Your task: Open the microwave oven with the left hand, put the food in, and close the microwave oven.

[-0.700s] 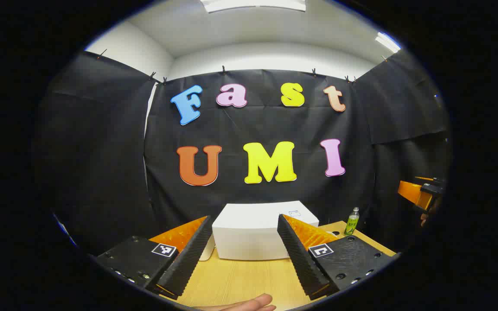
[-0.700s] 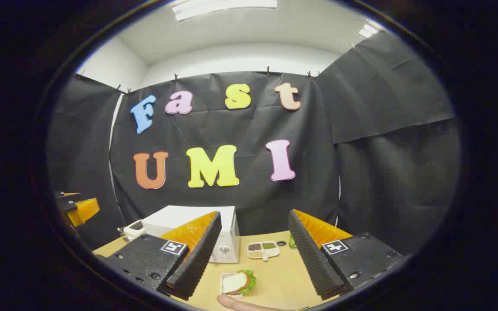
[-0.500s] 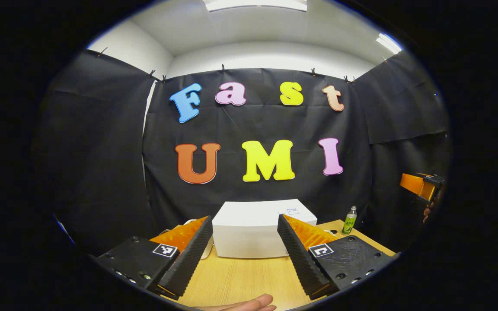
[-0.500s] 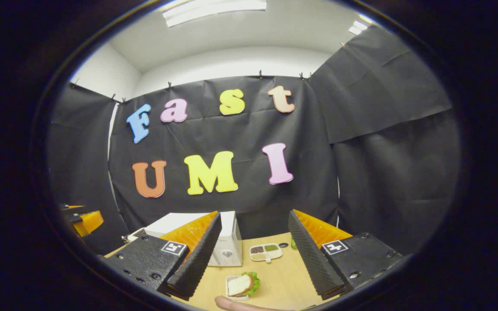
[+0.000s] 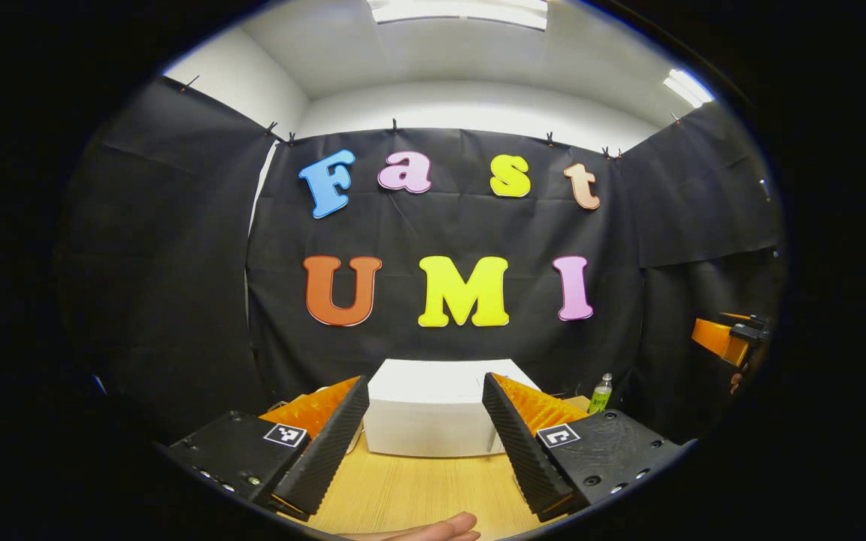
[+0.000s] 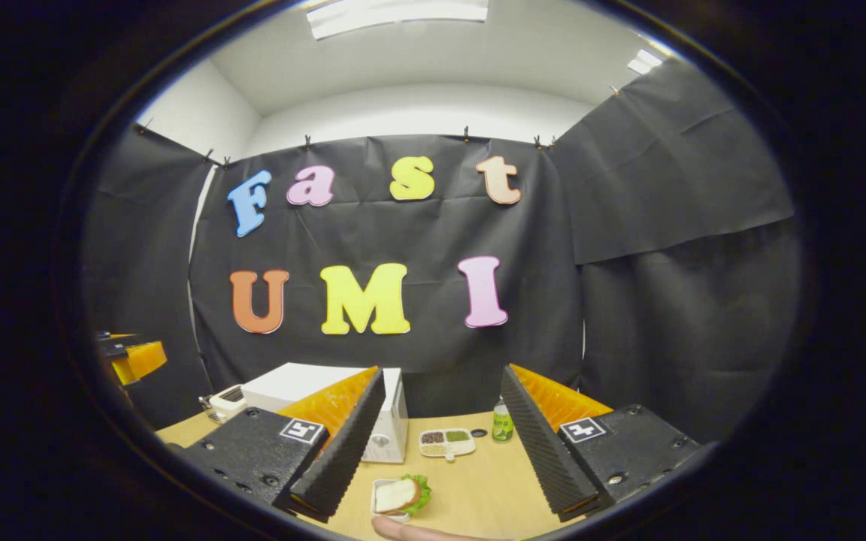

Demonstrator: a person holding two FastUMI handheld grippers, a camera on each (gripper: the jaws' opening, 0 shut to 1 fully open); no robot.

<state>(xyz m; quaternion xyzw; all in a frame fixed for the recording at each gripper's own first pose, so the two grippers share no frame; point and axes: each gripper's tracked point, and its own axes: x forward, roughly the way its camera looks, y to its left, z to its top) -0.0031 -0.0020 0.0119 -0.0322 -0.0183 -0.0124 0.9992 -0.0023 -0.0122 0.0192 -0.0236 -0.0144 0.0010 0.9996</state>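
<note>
Microwave oven (image 5: 433, 409), a plain white box, is seen standing at the back of the wooden surface (image 5: 418, 488) against the black cloth wall, its door shut. In the left gripper view it is faced squarely between the spread fingers of the left gripper (image 5: 422, 443), whose jaws are held released with nothing between them. In the right gripper view the oven (image 6: 313, 391) is seen from an angle, partly hidden behind one finger, and things not shown from the left are made out: the food (image 6: 399, 496), a slice of bread on green lettuce in a small white dish, lying near the front of the surface; a small divided tray (image 6: 446, 442) farther back, just beside the oven; and a white device (image 6: 226, 402) beyond the oven's far side. A green bottle (image 6: 503, 424) is shown in both views, near the back wall. The right gripper (image 6: 440, 451) is also held released and empty, above the surface. A fingertip (image 5: 433, 530) is glimpsed at the bottom edge of each view. Compared with half a second ago, the left gripper view is tilted slightly upward, the oven sitting lower, and the food is found lower in the right gripper view.
</note>
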